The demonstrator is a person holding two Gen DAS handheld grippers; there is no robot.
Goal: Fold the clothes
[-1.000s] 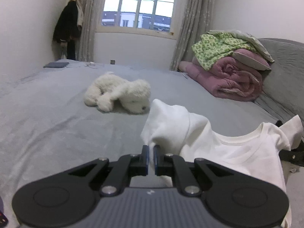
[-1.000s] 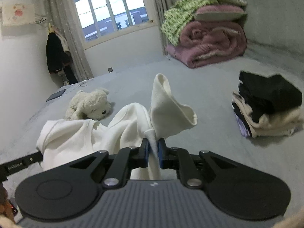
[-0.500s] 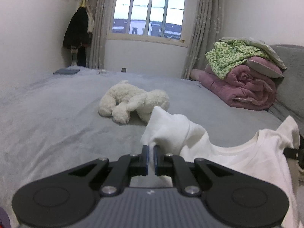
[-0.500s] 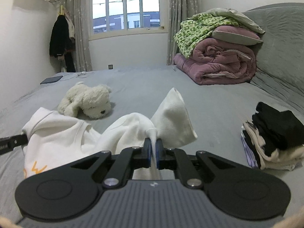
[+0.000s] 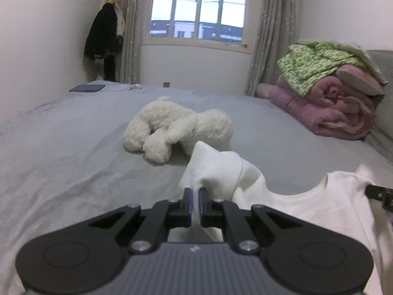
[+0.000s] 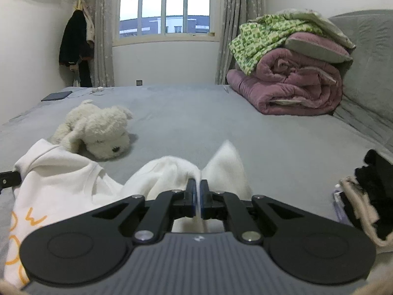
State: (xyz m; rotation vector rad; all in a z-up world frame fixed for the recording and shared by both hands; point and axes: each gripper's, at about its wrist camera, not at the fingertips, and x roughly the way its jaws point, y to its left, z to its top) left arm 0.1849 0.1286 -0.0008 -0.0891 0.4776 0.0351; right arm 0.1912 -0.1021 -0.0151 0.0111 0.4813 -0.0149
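A white T-shirt [image 5: 319, 204] with orange print hangs stretched between my two grippers over the grey bed. My left gripper [image 5: 195, 191] is shut on one shoulder, and its sleeve sticks up just past the fingers. The right gripper [image 6: 198, 183] is shut on the other shoulder of the white T-shirt [image 6: 61, 186], with that sleeve standing up beyond the fingertips. The neckline sags between them. In the left wrist view the right gripper's tip [image 5: 379, 193] shows at the right edge. The shirt's lower part is hidden under the gripper bodies.
A white plush dog [image 6: 98, 127] lies on the grey bed [image 6: 196, 113] ahead. Rolled pink and green bedding [image 6: 289, 73] is stacked at the far right. A pile of folded clothes [image 6: 368, 196] sits close on the right. A dark flat item [image 5: 87, 88] rests far left.
Both grippers have swung with the shirt toward the window and a little closer to the plush dog. The shirt stays held at both shoulders, now spread wider between them.
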